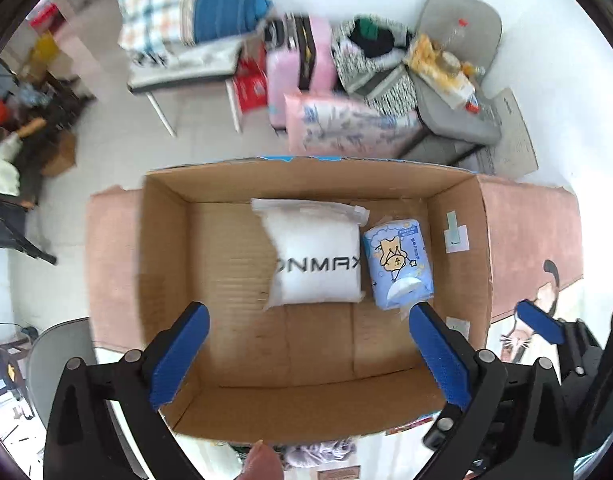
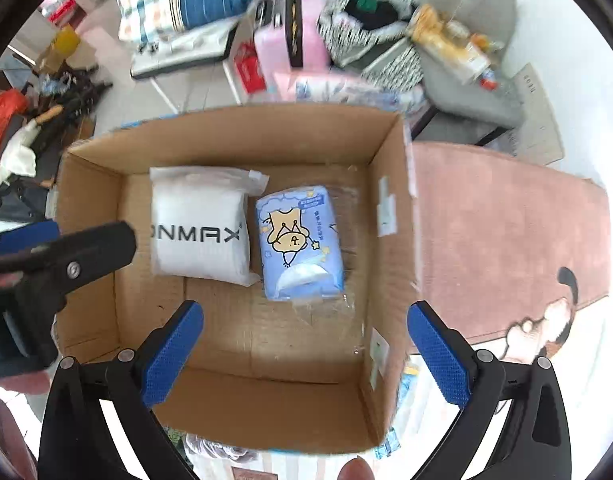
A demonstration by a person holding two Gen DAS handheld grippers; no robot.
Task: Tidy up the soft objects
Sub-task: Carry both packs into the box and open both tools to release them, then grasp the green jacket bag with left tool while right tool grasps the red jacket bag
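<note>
An open cardboard box (image 1: pixel 166 248) (image 2: pixel 390 184) stands on a pink mat. On its floor lie a white pillow pack (image 1: pixel 314 256) (image 2: pixel 202 228) with black lettering and, right beside it, a blue tissue pack (image 1: pixel 398 264) (image 2: pixel 298 244) with a cartoon print. My left gripper (image 1: pixel 308 316) hangs above the box, pointing down, jaws wide open and empty. My right gripper (image 2: pixel 304 314) is also above the box, open and empty. One blue pad of the right gripper (image 1: pixel 540 320) shows at the right of the left wrist view. The left gripper's black body (image 2: pixel 46 260) shows at the left of the right wrist view.
The pink mat (image 1: pixel 522 232) (image 2: pixel 498 240) with a cartoon figure lies under the box. Behind it are a pink patterned cushion (image 1: pixel 346 128), a pink suitcase (image 1: pixel 302 56), a grey chair (image 1: pixel 458 80) with clutter, and a table with folded bedding (image 1: pixel 186 12). Dark clutter sits at the left.
</note>
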